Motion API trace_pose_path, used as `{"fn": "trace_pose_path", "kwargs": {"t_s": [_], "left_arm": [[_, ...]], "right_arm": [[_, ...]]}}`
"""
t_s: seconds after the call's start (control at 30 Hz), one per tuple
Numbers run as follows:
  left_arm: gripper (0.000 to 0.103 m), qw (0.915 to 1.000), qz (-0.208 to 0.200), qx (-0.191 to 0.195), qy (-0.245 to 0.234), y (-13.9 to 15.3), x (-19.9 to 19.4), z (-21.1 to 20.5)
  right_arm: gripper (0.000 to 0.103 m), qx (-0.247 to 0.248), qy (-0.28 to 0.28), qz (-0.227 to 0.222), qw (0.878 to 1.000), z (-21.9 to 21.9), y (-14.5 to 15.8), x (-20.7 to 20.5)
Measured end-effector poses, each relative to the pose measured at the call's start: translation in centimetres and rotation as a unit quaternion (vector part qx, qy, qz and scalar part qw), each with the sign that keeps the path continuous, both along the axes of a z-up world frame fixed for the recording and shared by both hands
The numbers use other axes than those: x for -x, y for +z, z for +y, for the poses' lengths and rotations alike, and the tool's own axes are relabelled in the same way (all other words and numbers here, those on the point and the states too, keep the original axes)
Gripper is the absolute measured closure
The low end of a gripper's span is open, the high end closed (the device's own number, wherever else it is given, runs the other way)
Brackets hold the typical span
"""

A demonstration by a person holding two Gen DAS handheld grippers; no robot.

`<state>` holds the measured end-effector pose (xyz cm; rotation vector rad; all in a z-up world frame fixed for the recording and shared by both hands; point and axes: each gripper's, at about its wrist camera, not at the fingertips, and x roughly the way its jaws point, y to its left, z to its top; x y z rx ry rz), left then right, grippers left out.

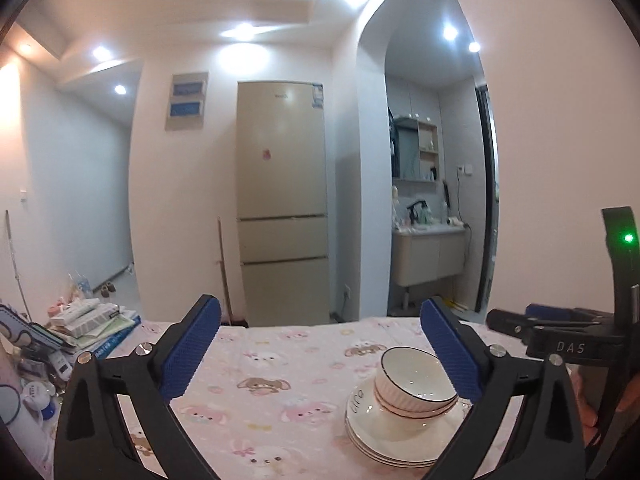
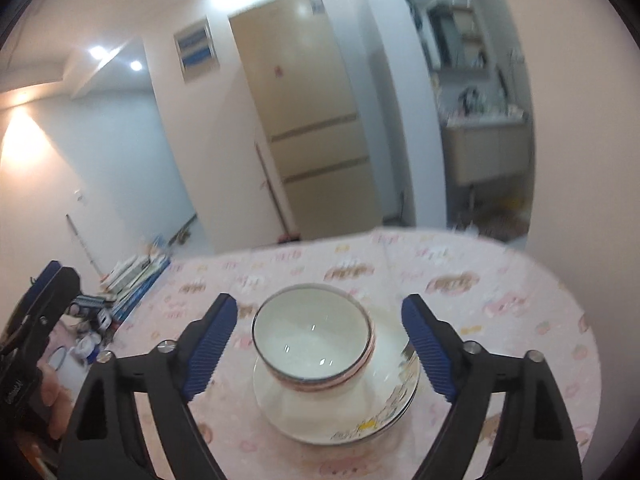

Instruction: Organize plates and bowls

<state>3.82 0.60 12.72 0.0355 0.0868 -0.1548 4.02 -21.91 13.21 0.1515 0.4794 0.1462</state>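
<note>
Left of the stacked plates [image 2: 336,412], your left claw [image 1: 320,350] gapes wide with nothing in it. The nested bowls [image 2: 314,340] sit on those plates, on the counter [image 2: 500,320] with its pink cartoon cloth. Your right claw [image 2: 320,344] stands wide apart too, framing the bowls without touching them.
</note>
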Motion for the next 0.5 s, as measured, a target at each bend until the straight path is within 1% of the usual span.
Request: {"fn": "trace_pose_path", "kwargs": {"t_s": [0.03,0.07,0.1,0.17,0.23,0.3,0.37,0.5], "left_arm": [[0.003,1.0000,-0.006,0.002,0.004,-0.3,0.3,0.3],[0.003,0.9999,-0.010,0.003,0.004,-0.6,0.6,0.5],[0.003,0.9999,-0.013,0.004,0.004,-0.9,0.8,0.7],[0.003,0.9997,-0.023,0.001,0.001,-1.6,1.4,0.8],[0.003,0.9991,-0.039,0.006,-0.015,-2.5,2.0,0.6],[0.003,0.9994,-0.030,0.015,-0.003,-3.3,2.1,0.6],[0.003,0.9994,-0.018,0.029,-0.002,-4.3,1.9,1.0],[0.003,0.9997,-0.014,0.017,0.013,-6.1,1.8,1.0]], "right_arm": [[0.014,0.009,-0.004,-0.028,1.000,0.3,0.0,0.9],[0.005,0.016,-0.005,-0.048,0.999,0.5,0.0,1.6],[0.000,0.017,-0.007,-0.064,0.998,0.6,-0.1,2.2],[0.000,0.018,-0.012,-0.080,0.997,0.7,-0.3,3.1],[0.000,0.021,-0.008,-0.089,0.996,0.8,-0.7,3.8],[0.000,0.036,-0.017,-0.095,0.995,1.1,-1.2,4.5],[0.000,0.052,-0.023,-0.104,0.993,1.3,-1.8,5.2],[0.000,0.067,-0.027,-0.124,0.990,1.4,-3.6,6.6]]}}
